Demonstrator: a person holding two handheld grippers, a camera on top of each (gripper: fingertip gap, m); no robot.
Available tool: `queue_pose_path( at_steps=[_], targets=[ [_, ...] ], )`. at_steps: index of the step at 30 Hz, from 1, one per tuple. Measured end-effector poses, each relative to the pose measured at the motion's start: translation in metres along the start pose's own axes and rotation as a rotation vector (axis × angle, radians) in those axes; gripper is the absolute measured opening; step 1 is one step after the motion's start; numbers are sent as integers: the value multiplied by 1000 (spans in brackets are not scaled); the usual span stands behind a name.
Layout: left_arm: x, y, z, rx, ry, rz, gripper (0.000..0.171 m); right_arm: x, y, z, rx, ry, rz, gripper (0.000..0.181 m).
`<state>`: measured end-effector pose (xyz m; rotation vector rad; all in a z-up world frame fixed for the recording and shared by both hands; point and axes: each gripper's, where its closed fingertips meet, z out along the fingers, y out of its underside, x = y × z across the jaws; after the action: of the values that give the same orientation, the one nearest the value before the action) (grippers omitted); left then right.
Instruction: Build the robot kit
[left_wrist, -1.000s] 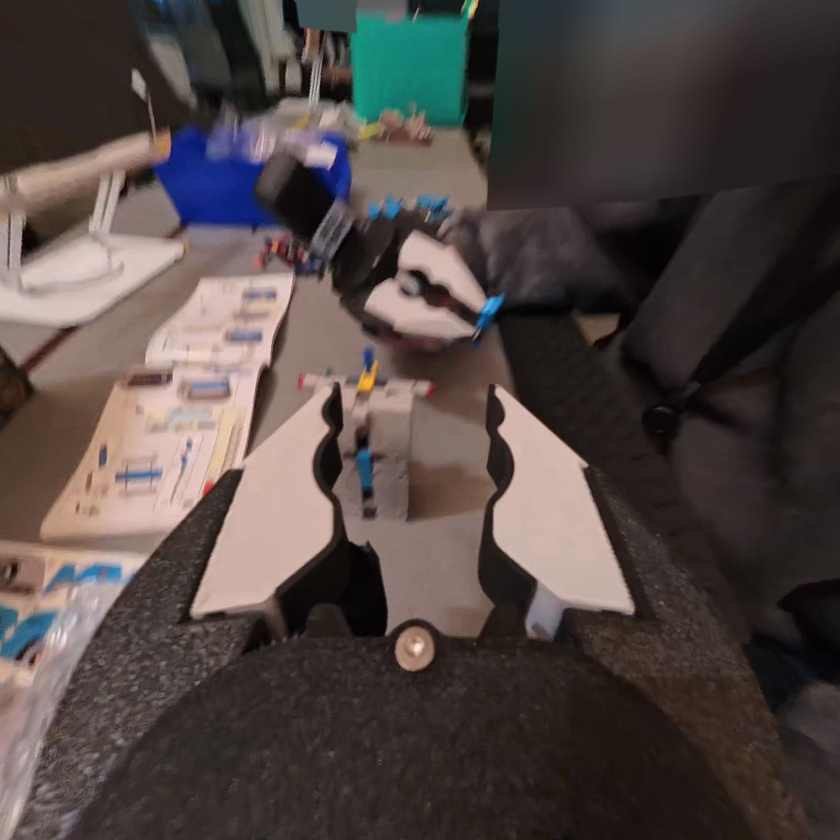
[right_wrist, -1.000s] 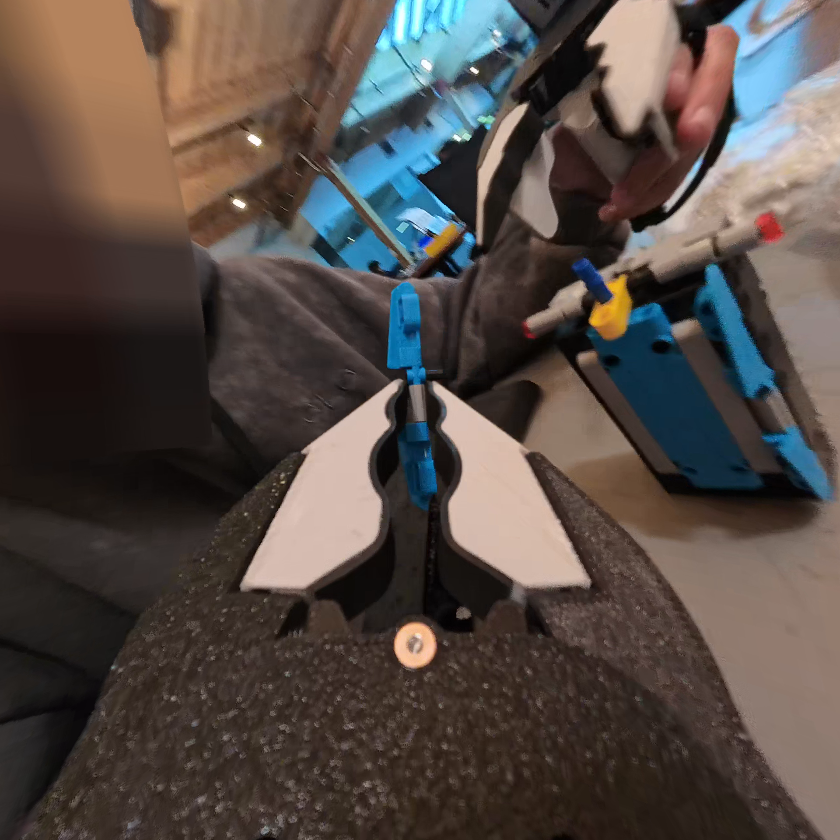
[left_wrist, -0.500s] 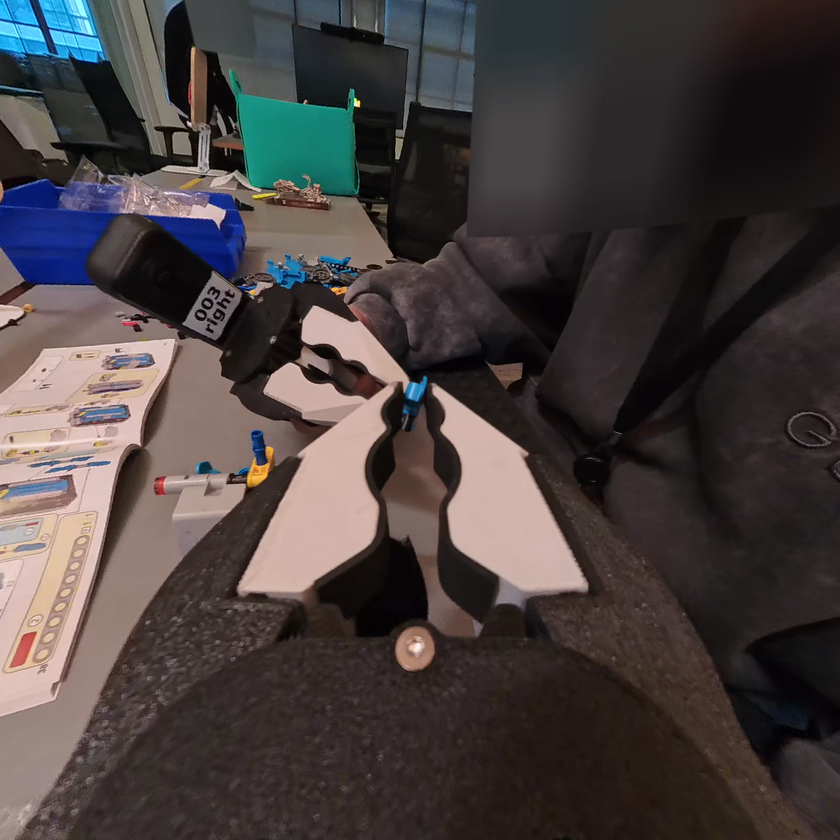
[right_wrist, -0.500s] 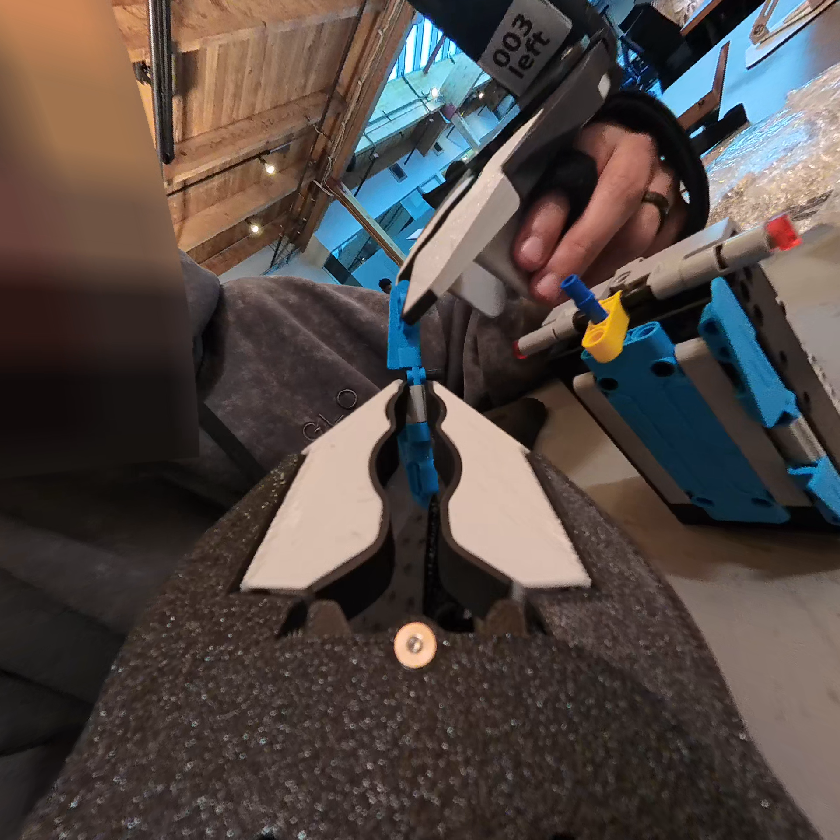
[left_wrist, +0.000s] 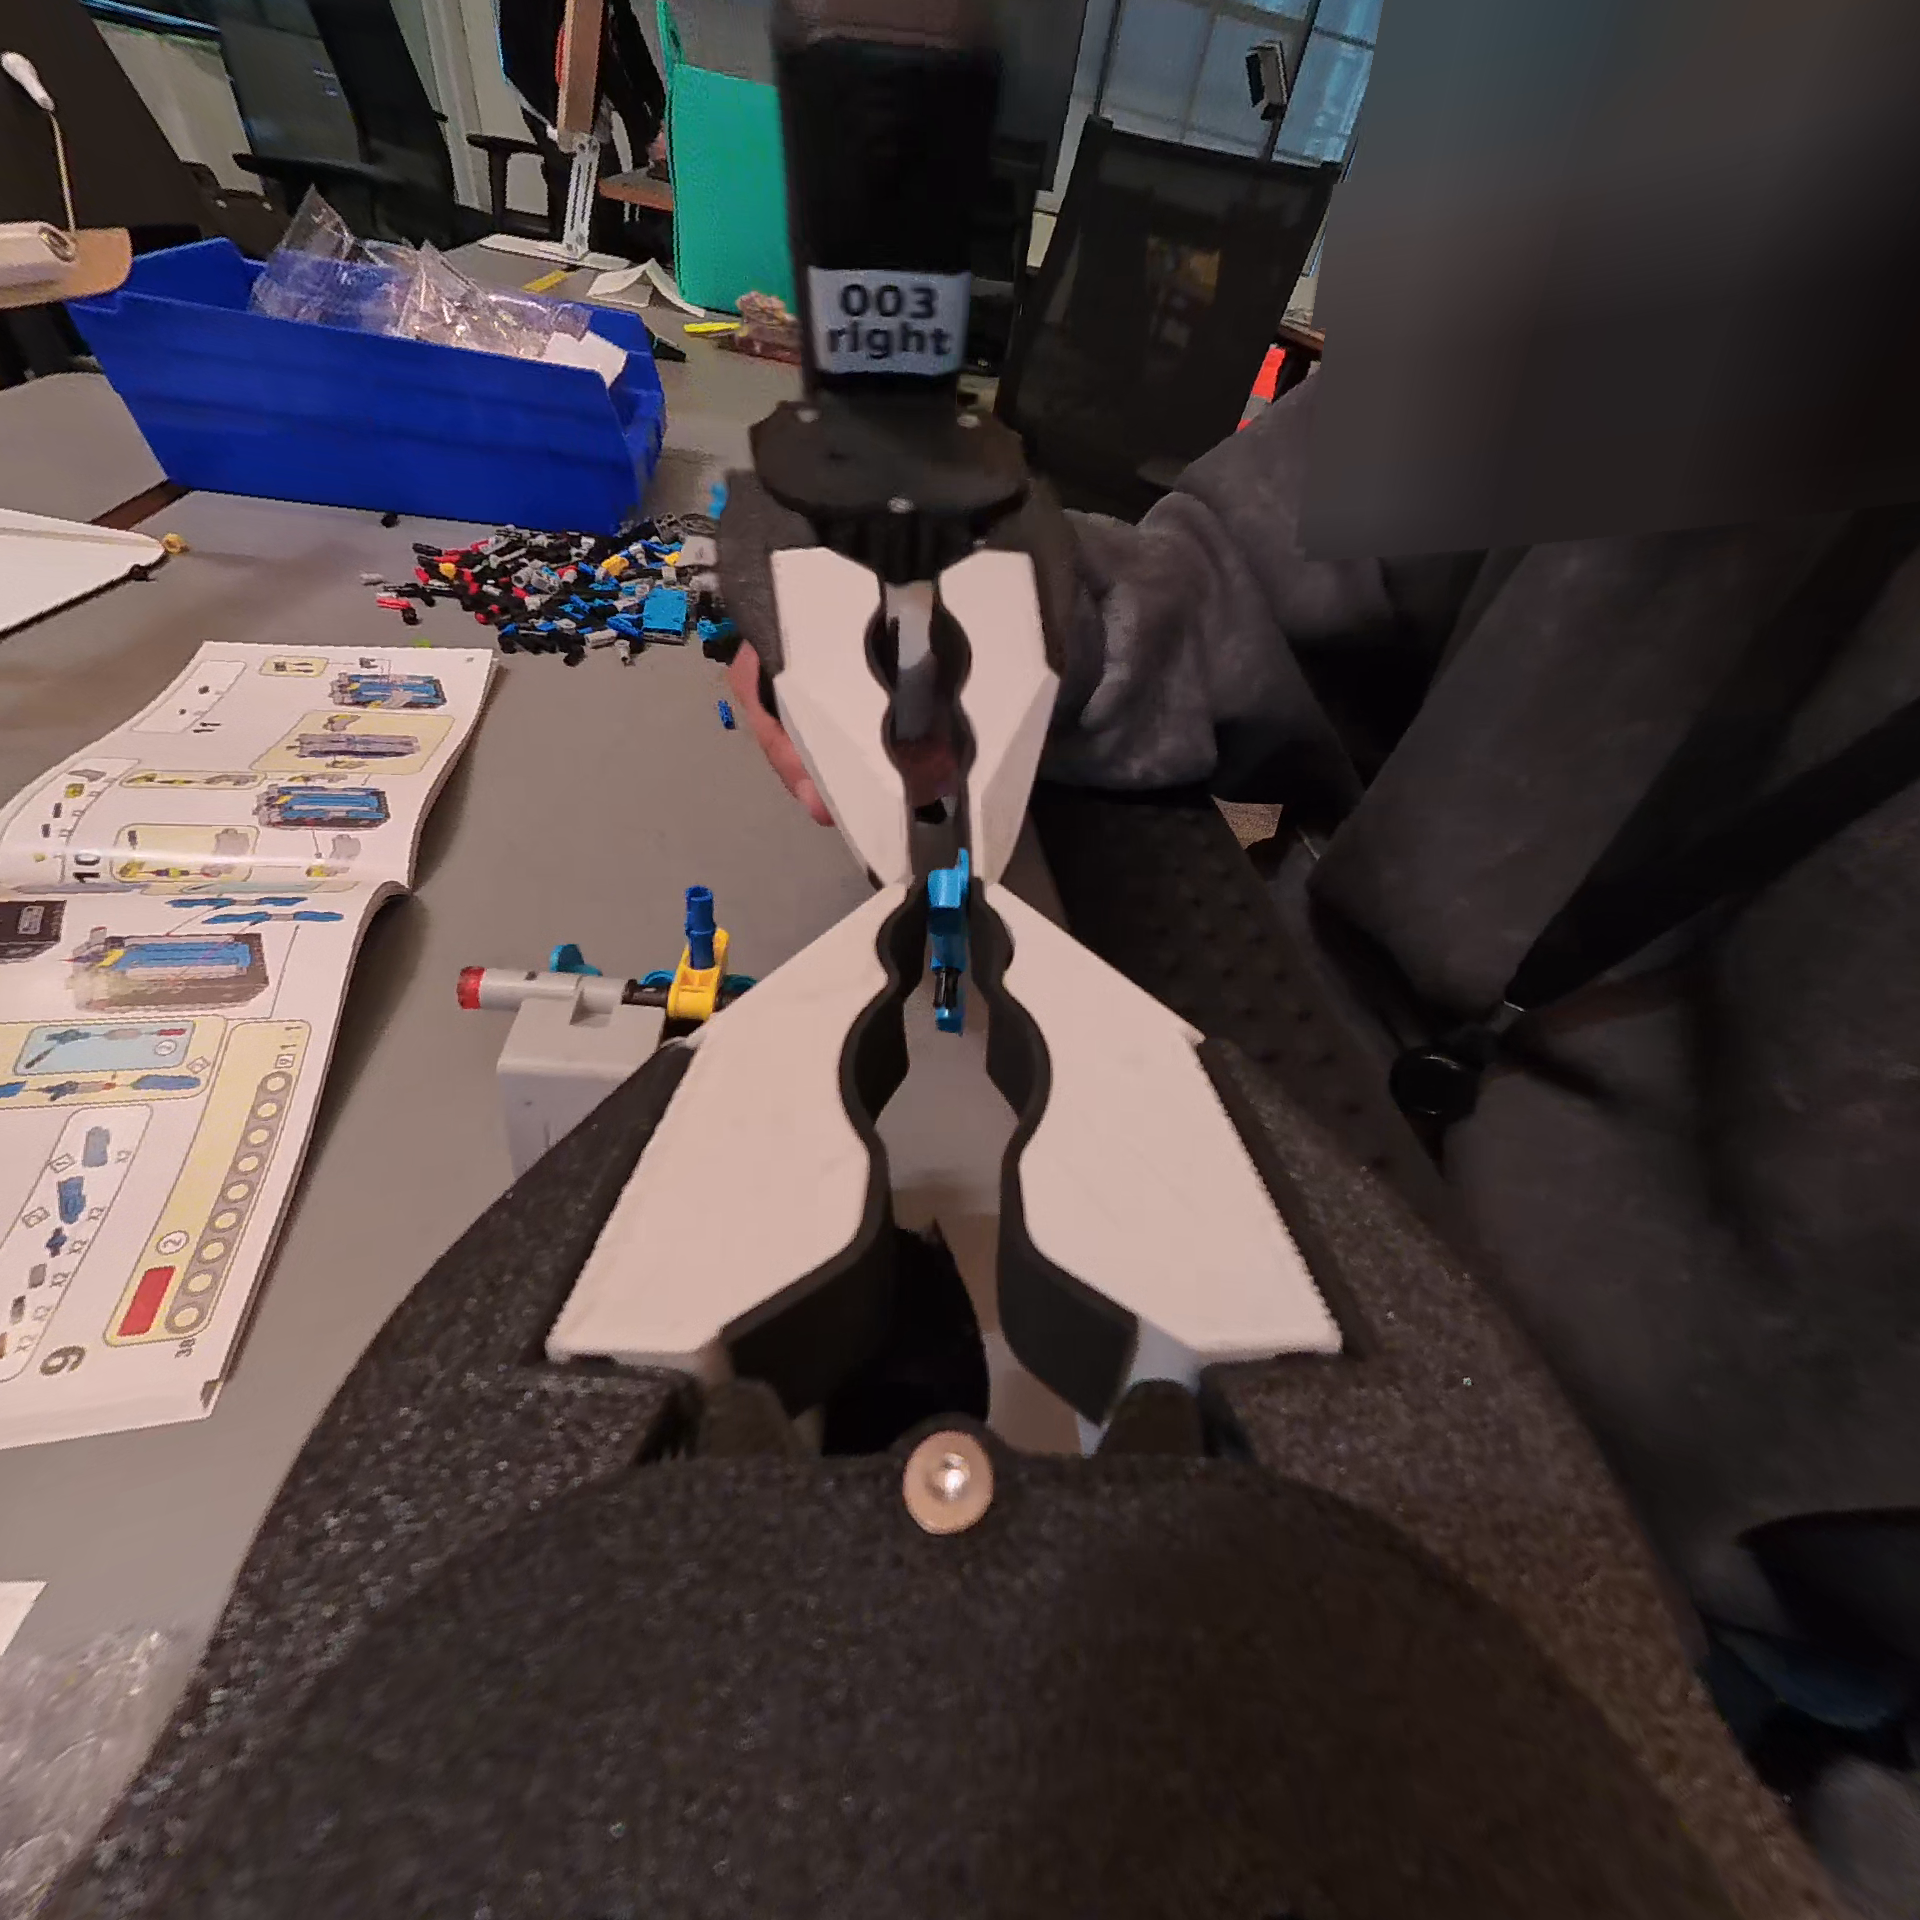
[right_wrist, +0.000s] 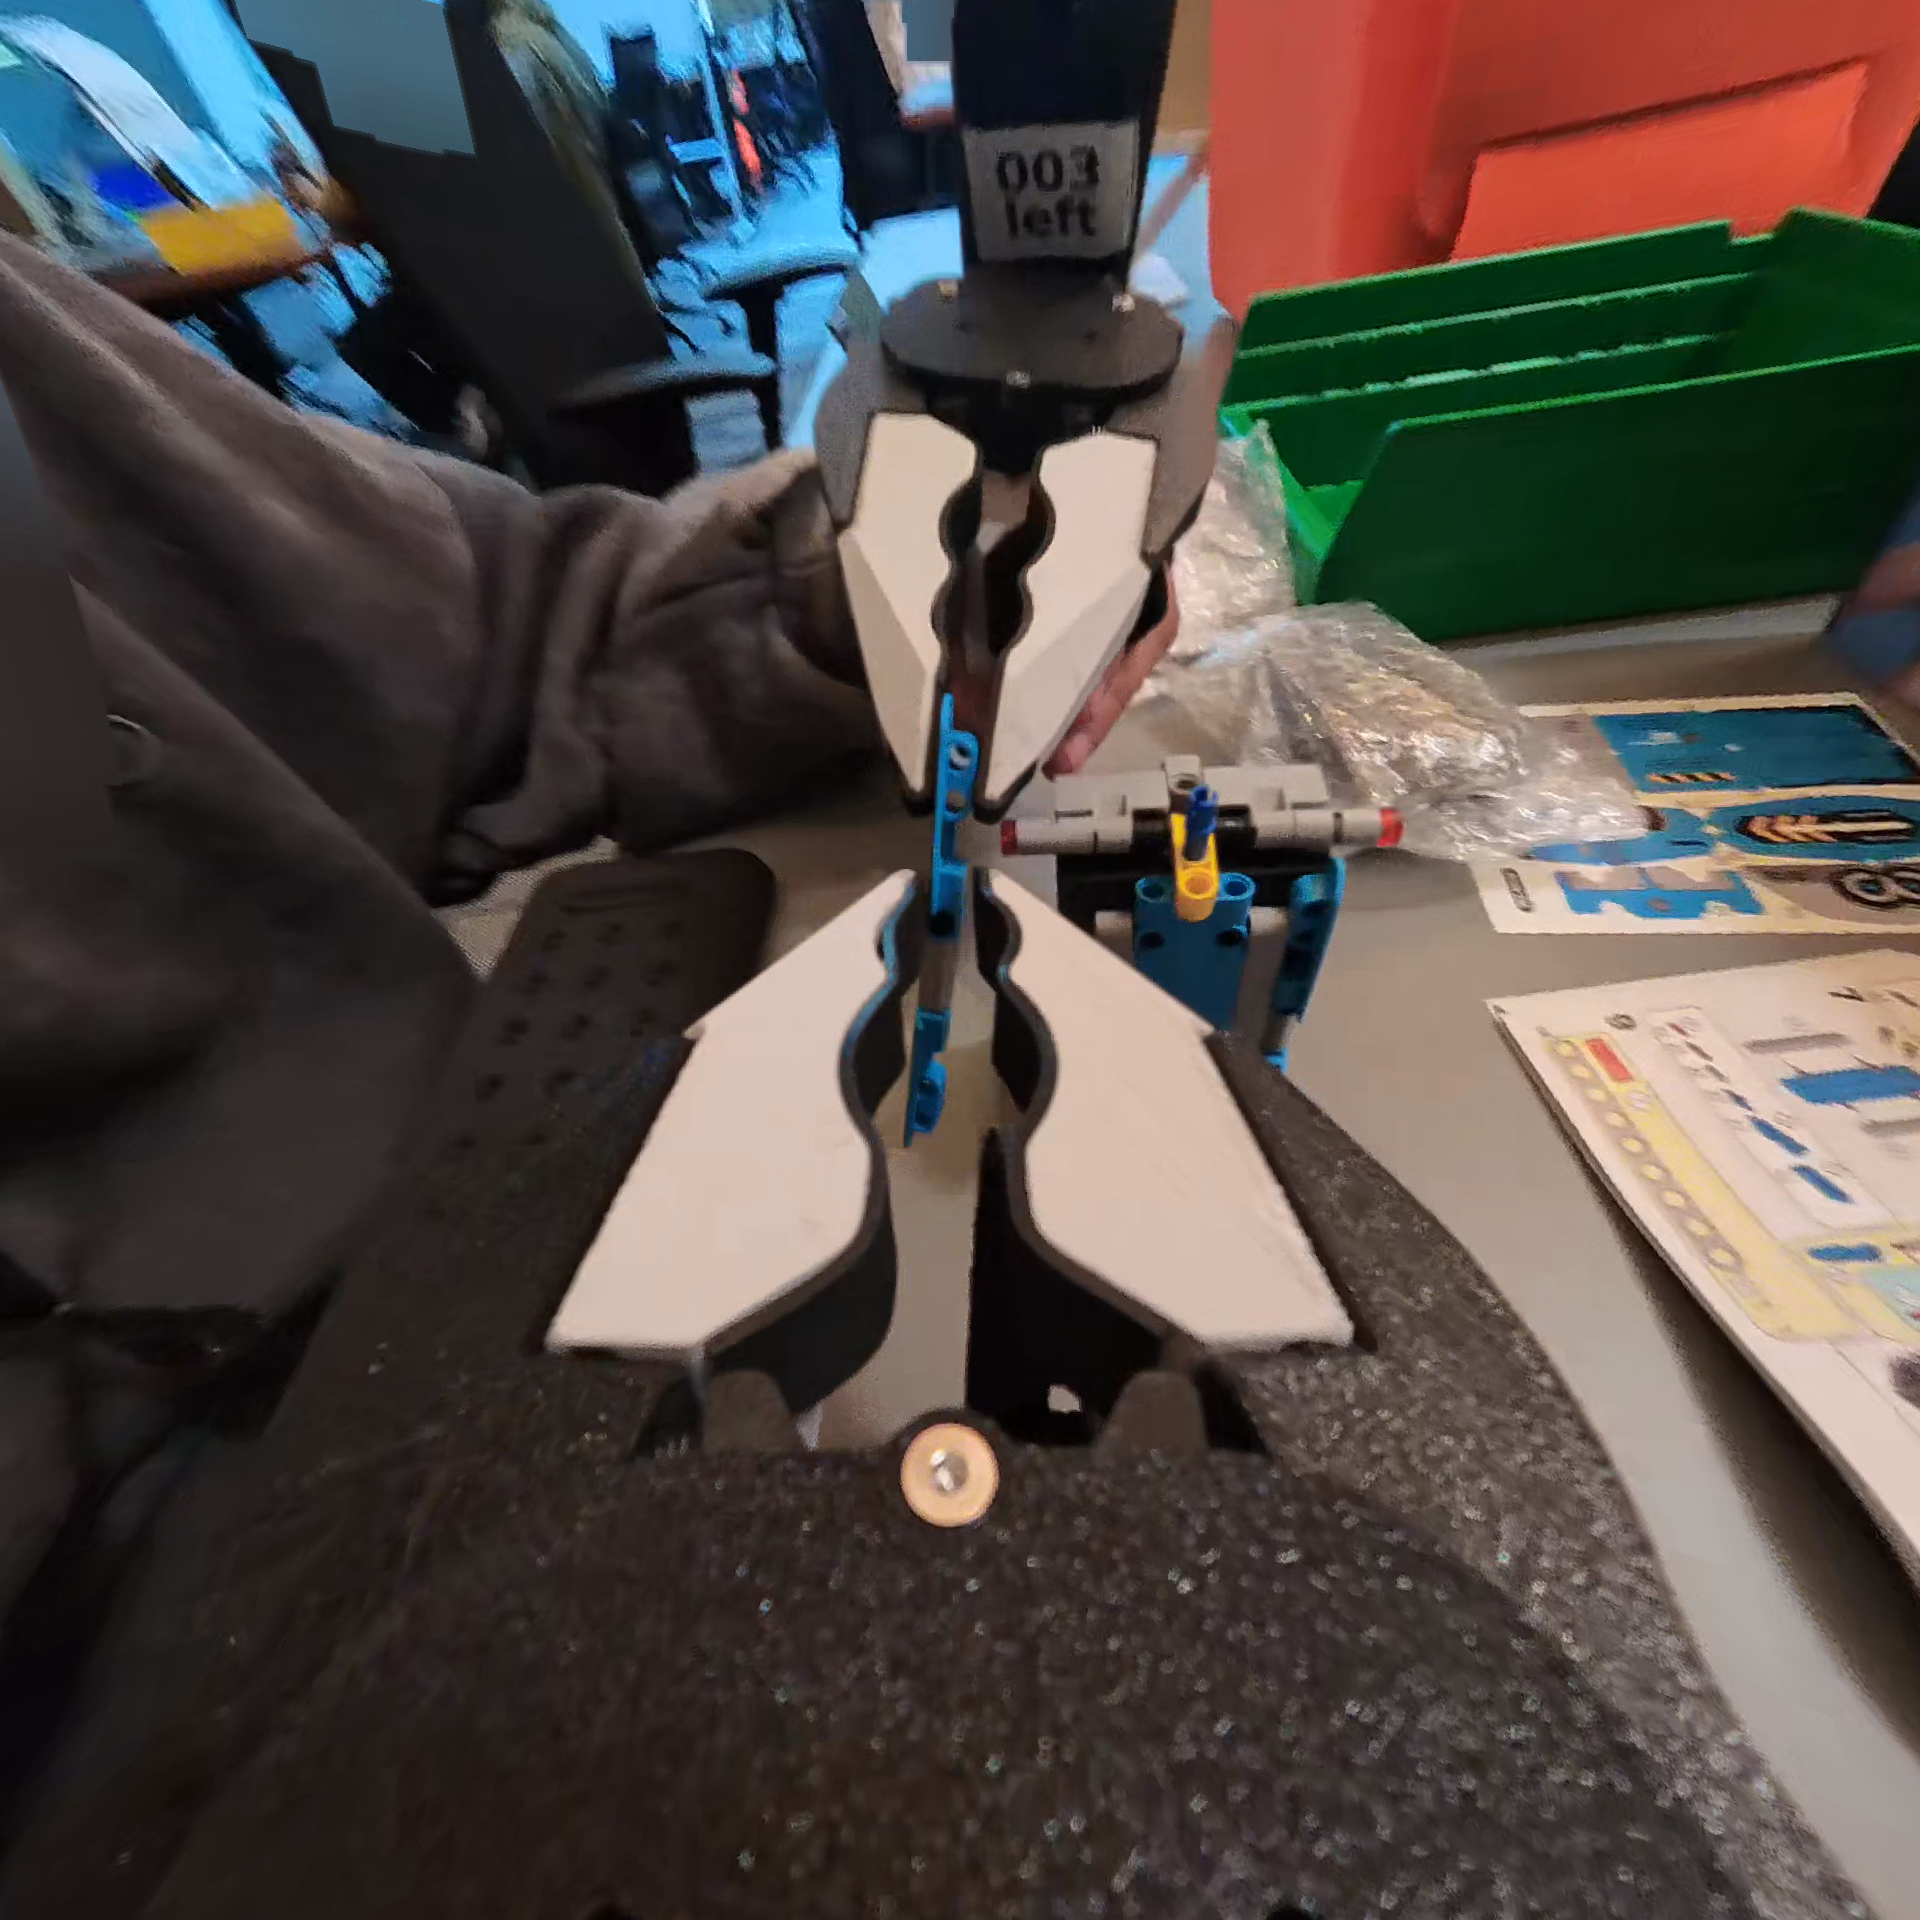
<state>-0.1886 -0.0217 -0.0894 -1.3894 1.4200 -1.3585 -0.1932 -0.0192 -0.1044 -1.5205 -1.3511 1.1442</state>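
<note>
A thin blue and grey brick piece (right_wrist: 940, 966) is held between both grippers, which meet tip to tip above the table. My right gripper (right_wrist: 948, 883) is shut on its grey middle and lower blue part. My left gripper (right_wrist: 951, 795) comes from the far side and pinches the upper blue beam. In the left wrist view, my left gripper (left_wrist: 948, 904) has the blue piece (left_wrist: 948, 930) at its tips, and the right gripper (left_wrist: 928, 857) points down at it. A grey and blue brick model (right_wrist: 1195, 883) stands on the table just behind; it also shows in the left wrist view (left_wrist: 582, 1039).
An open instruction booklet (left_wrist: 208, 935) lies left, with a pile of loose pieces (left_wrist: 561, 592) and a blue bin (left_wrist: 364, 416) behind. A green bin (right_wrist: 1610, 416), plastic bags (right_wrist: 1351, 707) and a sticker sheet (right_wrist: 1714, 810) lie beyond the model. A person's grey sleeve (right_wrist: 416, 644) is close. My two grippers' fingertips are within a few centimetres of each other.
My left gripper went from wide open to closed and came onto the blue piece. Both grippers turned to face each other tip to tip. The right kept its hold.
</note>
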Motion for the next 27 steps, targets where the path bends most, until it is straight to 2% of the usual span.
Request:
queue_pose_path(
  at_steps=[6,12,14,15,17,18,19,20,24,25,27],
  targets=[
    [-4,4,1,-25,-27,10,6,4,5,2,-45,96,-24,6],
    [-2,-1,3,2,-38,29,7,2,4,0,-10,84,56,6],
    [-4,-15,-7,68,-67,67,26,5,3,-5,24,86,94,6],
    [-8,-25,-17,119,-97,76,30,9,6,-7,35,95,114,6],
    [-25,-32,-40,188,-192,73,46,16,14,-8,49,95,181,6],
    [-35,-23,-44,153,-227,56,62,19,16,-8,64,98,209,6],
    [-45,-6,-43,73,-241,21,86,22,17,-7,70,97,227,6],
    [-53,12,-39,-4,-245,-23,93,24,18,-7,71,106,227,6],
    [-56,58,-10,-141,-154,-119,93,25,24,-2,45,118,218,6],
    [-56,66,-5,-172,-151,-107,90,25,26,0,35,120,216,6],
    [-56,68,1,-177,-155,-80,73,26,28,3,30,123,214,6]
  ],
)
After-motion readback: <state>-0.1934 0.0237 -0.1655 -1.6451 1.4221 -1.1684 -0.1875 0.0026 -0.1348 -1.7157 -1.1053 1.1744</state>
